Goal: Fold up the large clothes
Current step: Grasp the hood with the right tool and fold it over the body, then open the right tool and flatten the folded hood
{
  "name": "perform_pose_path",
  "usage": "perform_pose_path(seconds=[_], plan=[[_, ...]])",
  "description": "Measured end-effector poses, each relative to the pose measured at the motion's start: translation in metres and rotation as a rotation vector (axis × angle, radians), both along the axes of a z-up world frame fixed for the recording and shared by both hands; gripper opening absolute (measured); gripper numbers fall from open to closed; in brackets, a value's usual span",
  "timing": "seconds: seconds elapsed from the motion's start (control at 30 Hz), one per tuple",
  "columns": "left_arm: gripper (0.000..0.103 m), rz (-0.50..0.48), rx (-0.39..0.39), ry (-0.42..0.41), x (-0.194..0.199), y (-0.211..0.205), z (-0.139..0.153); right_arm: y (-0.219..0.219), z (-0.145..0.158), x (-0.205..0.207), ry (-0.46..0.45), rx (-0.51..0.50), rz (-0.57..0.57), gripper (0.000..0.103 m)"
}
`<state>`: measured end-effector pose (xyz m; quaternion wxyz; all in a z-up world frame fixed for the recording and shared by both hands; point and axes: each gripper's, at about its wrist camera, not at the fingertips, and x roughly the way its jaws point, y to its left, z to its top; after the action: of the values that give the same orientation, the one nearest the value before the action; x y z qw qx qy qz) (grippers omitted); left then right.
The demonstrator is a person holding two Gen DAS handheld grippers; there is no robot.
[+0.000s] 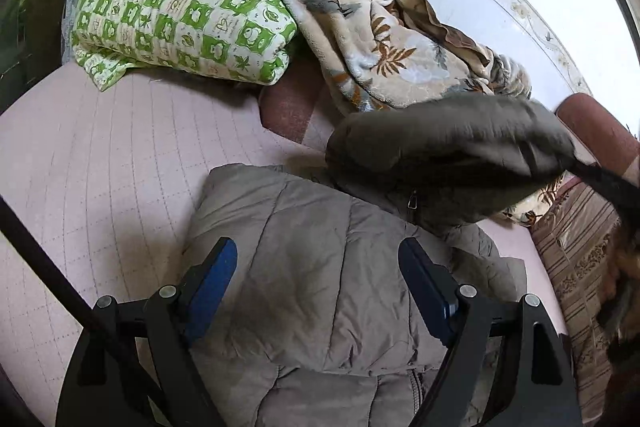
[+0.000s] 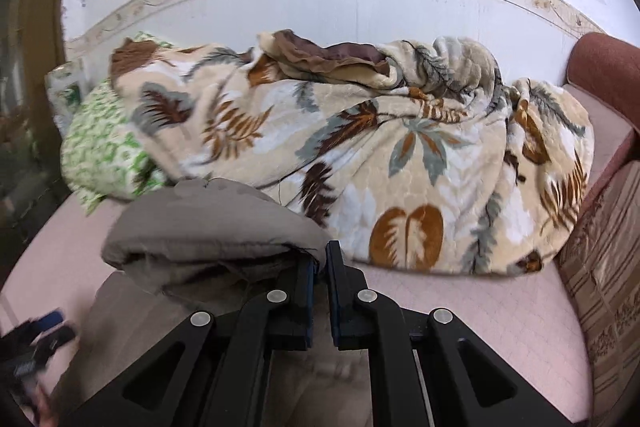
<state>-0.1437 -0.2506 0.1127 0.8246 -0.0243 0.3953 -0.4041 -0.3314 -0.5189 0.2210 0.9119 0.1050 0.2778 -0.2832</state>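
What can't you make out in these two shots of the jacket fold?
- Left wrist view: the lifted sleeve of the grey jacket is motion-blurred, and the right gripper holding it is cut off by the right edge.
- Right wrist view: the left gripper is a blur at the bottom-left edge.
- Jacket front: cut off by the bottom edge in both views.

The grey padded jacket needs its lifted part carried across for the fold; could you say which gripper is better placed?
Right. The right gripper is shut on the jacket edge, while the left gripper hangs open above it.
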Motion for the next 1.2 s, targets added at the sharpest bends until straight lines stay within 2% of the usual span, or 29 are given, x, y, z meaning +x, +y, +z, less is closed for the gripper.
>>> perform_pose_path(seconds=[0.1,0.23,0.37,0.4,0.47,0.53,0.6,0.73,0.83,0.93,1.0,1.1,1.17,1.2], plan=[[0.082,-0.021,-0.031,0.010,-0.003,0.002,0.004,0.030,-0.009,-0.033,-0.017,0.017,0.020,0.006],[0.082,-0.067,-0.072,0.032,-0.008,0.002,0.007,0.079,-0.036,-0.074,-0.032,0.052,0.041,0.006],[0.082,-0.098,-0.086,0.062,-0.010,-0.001,0.005,0.111,-0.085,-0.095,-0.003,0.115,0.022,0.004],[0.082,-0.131,-0.091,0.092,-0.011,-0.005,0.001,0.115,-0.101,-0.098,0.018,0.122,0.003,0.004],[0.082,-0.166,-0.074,0.118,-0.014,-0.012,-0.006,0.113,-0.133,-0.102,0.065,0.158,-0.043,0.004],[0.082,-0.169,-0.039,0.097,-0.020,-0.020,-0.013,0.107,-0.153,-0.105,0.097,0.201,-0.068,0.004],[0.082,-0.171,-0.006,0.076,-0.023,-0.027,-0.017,0.101,-0.154,-0.111,0.091,0.211,-0.094,0.004],[0.082,-0.150,-0.016,0.079,-0.016,-0.026,-0.017,0.085,-0.117,-0.115,-0.046,0.220,-0.047,0.004],[0.082,-0.100,-0.008,0.045,-0.006,-0.025,-0.011,0.074,-0.091,-0.094,-0.078,0.194,-0.016,0.005],[0.082,-0.086,-0.006,0.038,0.006,-0.036,-0.002,0.054,-0.078,-0.060,-0.067,0.201,0.005,0.005],[0.082,-0.097,0.014,0.019,0.007,-0.051,0.003,0.039,-0.077,-0.041,-0.073,0.223,0.004,0.005],[0.082,-0.164,0.064,0.048,0.004,-0.081,-0.007,0.020,-0.090,-0.016,-0.092,0.339,0.024,0.005],[0.082,-0.183,0.140,0.069,0.001,-0.094,-0.027,0.024,-0.106,-0.003,-0.068,0.373,0.045,0.007],[0.082,-0.163,0.215,0.071,0.000,-0.098,-0.043,0.029,-0.115,0.000,-0.033,0.368,0.045,0.007]])
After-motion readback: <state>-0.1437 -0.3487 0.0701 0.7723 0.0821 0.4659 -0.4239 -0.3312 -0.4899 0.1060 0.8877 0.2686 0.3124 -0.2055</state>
